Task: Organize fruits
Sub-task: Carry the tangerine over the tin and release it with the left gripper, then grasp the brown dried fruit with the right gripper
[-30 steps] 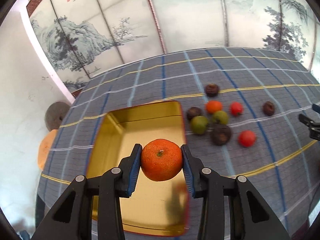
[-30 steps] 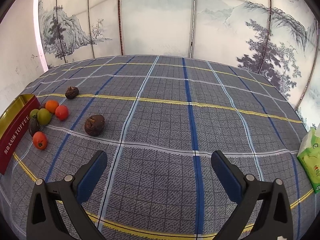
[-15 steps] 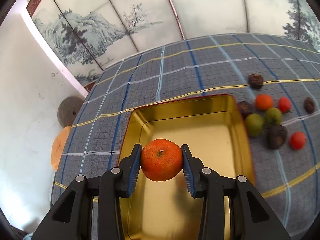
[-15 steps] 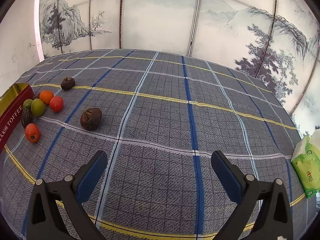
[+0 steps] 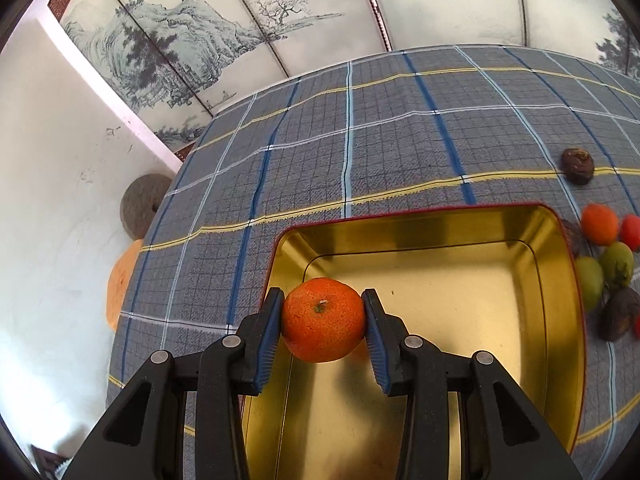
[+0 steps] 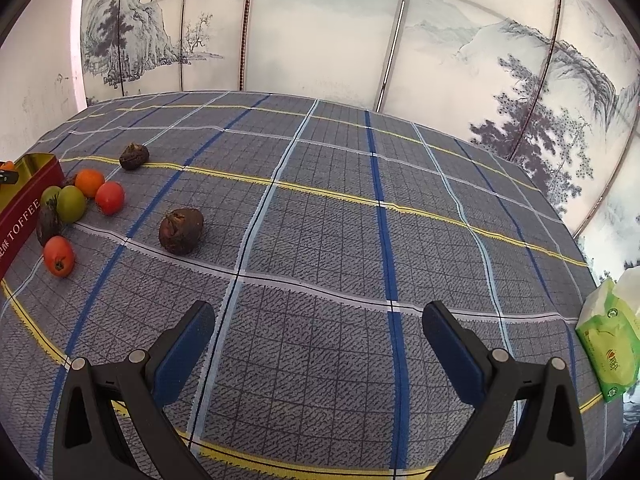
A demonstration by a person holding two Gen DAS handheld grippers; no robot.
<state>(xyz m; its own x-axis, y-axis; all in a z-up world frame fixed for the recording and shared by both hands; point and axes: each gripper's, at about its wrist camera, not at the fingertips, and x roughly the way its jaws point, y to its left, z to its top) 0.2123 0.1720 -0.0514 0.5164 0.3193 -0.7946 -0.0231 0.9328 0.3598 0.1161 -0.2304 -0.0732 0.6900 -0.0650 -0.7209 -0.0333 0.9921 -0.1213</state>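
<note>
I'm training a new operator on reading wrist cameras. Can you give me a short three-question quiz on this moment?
1. True or false: the left gripper is clamped on a mandarin.
2. What lies below the mandarin: (a) the plaid tablecloth, (b) the gold tin, (c) the tissue pack?
3. How do the right gripper jaws stand, and is anything between them?

Key
1. True; both pads press its sides.
2. b; the tin's floor is bare.
3. Wide apart, with nothing between them; only cloth shows beyond.
</note>
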